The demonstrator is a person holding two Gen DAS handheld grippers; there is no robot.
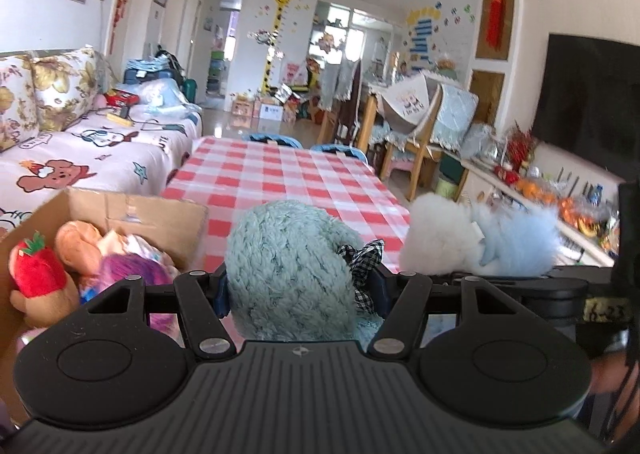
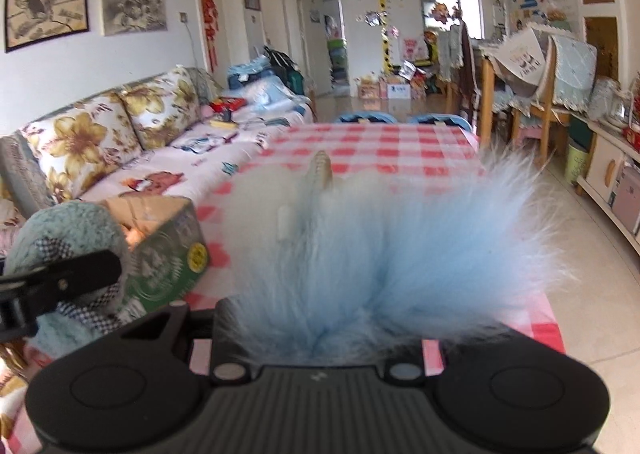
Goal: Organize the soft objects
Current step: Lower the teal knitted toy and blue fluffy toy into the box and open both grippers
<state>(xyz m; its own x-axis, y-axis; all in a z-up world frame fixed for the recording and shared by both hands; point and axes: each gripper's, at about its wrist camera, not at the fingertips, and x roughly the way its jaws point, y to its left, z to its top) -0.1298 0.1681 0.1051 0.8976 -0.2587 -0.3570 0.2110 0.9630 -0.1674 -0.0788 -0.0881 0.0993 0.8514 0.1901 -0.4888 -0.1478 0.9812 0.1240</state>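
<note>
Above checked table point(image 1: 280, 169), left tongs point(image 1: 298, 290) clench teal plush point(image 1: 288, 266), right tongs point(image 2: 320, 338) blue fluff point(image 2: 400, 254).

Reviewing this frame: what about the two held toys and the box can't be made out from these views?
- Right gripper fingertips: right wrist view, buried in blue-and-white furry toy.
- Teal plush: left wrist view, lower body hidden behind left gripper.
- Cardboard box: left wrist view, cut off by the left edge; deeper contents hidden by the toys on top.

Left gripper point(image 1: 298, 286) held level-ish, tilted slightly down, jaws clamped on teal plush point(image 1: 288, 266). Right gripper point(image 2: 320, 318) alongside, pitched down, jaws narrow, buried in blue-white fluffy toy point(image 2: 380, 246), gripping it.
</note>
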